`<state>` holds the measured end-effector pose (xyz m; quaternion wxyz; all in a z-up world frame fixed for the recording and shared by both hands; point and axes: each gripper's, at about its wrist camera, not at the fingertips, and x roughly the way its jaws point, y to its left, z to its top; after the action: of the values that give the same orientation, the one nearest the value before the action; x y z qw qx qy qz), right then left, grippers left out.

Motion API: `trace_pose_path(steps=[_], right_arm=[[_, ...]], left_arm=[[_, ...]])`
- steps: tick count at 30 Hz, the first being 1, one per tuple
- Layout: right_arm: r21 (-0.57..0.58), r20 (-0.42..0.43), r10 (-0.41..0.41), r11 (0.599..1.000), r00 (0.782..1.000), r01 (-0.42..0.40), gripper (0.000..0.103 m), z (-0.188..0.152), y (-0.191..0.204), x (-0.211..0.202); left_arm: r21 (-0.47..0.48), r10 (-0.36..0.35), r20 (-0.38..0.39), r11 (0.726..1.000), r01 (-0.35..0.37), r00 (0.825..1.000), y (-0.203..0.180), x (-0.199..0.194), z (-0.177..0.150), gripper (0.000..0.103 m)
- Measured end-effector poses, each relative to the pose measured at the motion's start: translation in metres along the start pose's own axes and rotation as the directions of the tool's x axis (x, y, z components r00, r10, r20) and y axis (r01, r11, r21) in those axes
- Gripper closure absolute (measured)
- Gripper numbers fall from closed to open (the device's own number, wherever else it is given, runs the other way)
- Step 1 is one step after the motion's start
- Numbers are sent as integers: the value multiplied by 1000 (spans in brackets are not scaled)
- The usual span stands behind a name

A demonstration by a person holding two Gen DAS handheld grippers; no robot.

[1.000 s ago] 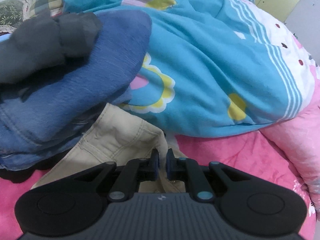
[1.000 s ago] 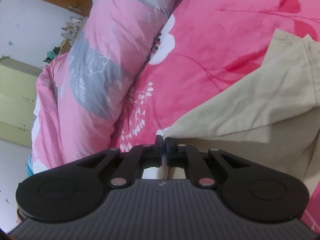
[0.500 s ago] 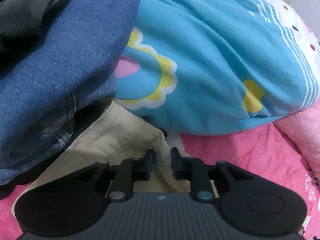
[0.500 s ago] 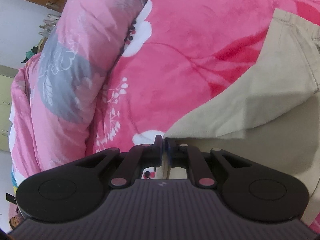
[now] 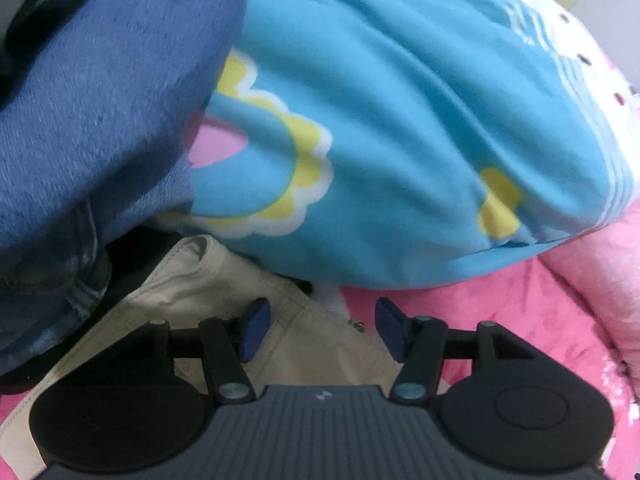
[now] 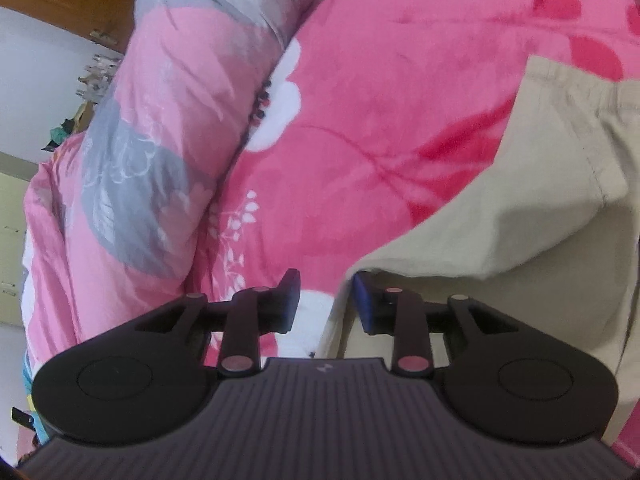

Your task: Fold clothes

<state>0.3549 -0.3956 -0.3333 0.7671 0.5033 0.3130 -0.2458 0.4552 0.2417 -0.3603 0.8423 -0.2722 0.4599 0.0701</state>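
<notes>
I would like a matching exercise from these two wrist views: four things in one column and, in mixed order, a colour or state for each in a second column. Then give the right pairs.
Column one:
1. left gripper
2. beige trousers
3. quilt with flowers
4. bed sheet

Column two:
a. light blue, bunched up behind the trousers
b. pink with red and white flowers
c. open, above the beige cloth
d. lying on the bed, partly under a blue garment

Pairs: 1-c, 2-d, 3-a, 4-b

Matt beige woven-cloth garment [image 5: 208, 280] lies on a fuzzy pink fleece bedspread [image 6: 380, 128].
</notes>
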Motion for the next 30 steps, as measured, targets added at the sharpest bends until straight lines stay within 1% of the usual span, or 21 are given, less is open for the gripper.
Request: trace_pose_path(steps=[4, 7, 9, 10, 11, 12, 13, 14, 15, 16, 18, 19, 20, 21, 23, 25, 26, 28, 29, 30], right_arm=[[-130, 36, 9, 992, 999, -4, 73, -15, 21, -31], [-237, 53, 20, 972, 998, -7, 72, -29, 38, -53], [-381, -10, 34, 924, 999, -35, 71, -54, 60, -61], [-434, -95, 46, 897, 994, -83, 71, -75, 66, -61], [-480, -181, 52, 867, 982, -134, 69, -96, 73, -61], [-521, -265, 52, 833, 963, -189, 67, -118, 80, -61], [-554, -348, 47, 795, 936, -246, 64, -139, 86, -62], [-580, -427, 36, 755, 903, -305, 59, -160, 93, -62], [-583, -502, 23, 730, 865, -357, 56, -179, 96, -61], [-533, -566, 12, 758, 824, -377, 56, -195, 87, -60], [-412, -655, -17, 846, 756, -338, 53, -224, 59, -53], [-354, -666, -28, 892, 745, -283, 53, -232, 43, -48], [-293, -668, -26, 928, 744, -231, 53, -235, 27, -44], [-225, -663, -10, 956, 749, -186, 53, -237, 10, -38], [-131, -645, 25, 981, 764, -143, 53, -237, -10, -29], [-42, -626, 63, 993, 777, -114, 52, -237, -26, -20], [-16, -619, 78, 994, 781, -112, 52, -238, -28, -17], [28, -610, 120, 991, 783, -130, 50, -240, -30, -10], [35, -602, 131, 990, 788, -138, 50, -241, -30, -8], [50, -590, 147, 988, 794, -146, 50, -242, -30, -7]], left_arm=[[2, -46, 14, 999, 46, 999, 2, -24, -2, 43], [4, -78, 6, 997, 78, 997, 1, -50, -7, 41], [-5, -102, -16, 995, 102, 995, 0, -69, -14, 39], [-7, -112, -31, 994, 112, 993, 1, -81, -20, 38], [-14, -108, -48, 994, 108, 993, 7, -92, -25, 38], [-24, -101, -70, 995, 99, 992, 7, -99, -27, 38], [-45, -88, -95, 995, 84, 992, 14, -107, -36, 38], [-67, -75, -121, 996, 67, 990, 24, -115, -47, 38], [-89, -62, -148, 995, 49, 987, 34, -123, -58, 38], [-118, -45, -161, 993, 26, 986, 47, -126, -65, 38], [-179, -9, -182, 984, -24, 983, 75, -129, -77, 38], [-216, 4, -183, 975, -44, 983, 88, -132, -82, 38], [-255, 10, -179, 965, -56, 984, 99, -130, -85, 38], [-296, 14, -170, 953, -65, 985, 109, -126, -86, 38], [-356, -5, -141, 933, -46, 990, 122, -115, -83, 38], [-401, -14, -124, 915, -37, 992, 131, -103, -79, 38], [-422, -25, -116, 906, -26, 993, 136, -99, -78, 38], [-458, -42, -96, 889, -6, 994, 144, -92, -77, 41], [-471, -45, -84, 882, 0, 995, 147, -90, -77, 44], [-464, -44, -77, 886, 3, 996, 147, -89, -76, 48]])
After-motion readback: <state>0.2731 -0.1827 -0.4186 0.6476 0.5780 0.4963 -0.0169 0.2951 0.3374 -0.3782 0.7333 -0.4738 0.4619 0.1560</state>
